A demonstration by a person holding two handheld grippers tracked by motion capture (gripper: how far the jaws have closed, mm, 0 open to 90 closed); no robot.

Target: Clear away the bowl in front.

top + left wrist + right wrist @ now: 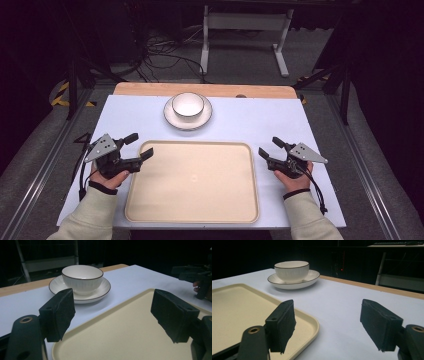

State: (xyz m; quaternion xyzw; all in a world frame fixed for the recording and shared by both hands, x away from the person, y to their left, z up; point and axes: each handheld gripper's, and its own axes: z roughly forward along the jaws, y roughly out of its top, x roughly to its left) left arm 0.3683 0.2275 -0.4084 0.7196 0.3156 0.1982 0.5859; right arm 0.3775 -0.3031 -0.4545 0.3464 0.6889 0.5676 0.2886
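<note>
Looking down at the worktop point(260, 125), I use the big tan tray point(192, 182) as my marker for everything. The tray lies flat near my edge, with nothing on it, so I think it is waiting to be loaded. Behind the tray, toward the far side, sits a white bowl point(188, 105) inside a white saucer point(172, 117). The bowl stands upright in the middle of the saucer, and the pair is a little apart from the tray's far rim. My left gripper point(139, 148) is at the tray's left edge, near its far left corner, and one tip hangs just over the rim. Its jaws are wide apart with nothing between them. In the left gripper view the bowl sits past the gap, a bit to the left, so I judge this hand is lining up on the bowl. My right gripper point(270, 147) waits just off the tray's right edge, over the bare worktop. Its jaws are wide too, and hold nothing. I think it stays there to be out of the way until it is needed.
</note>
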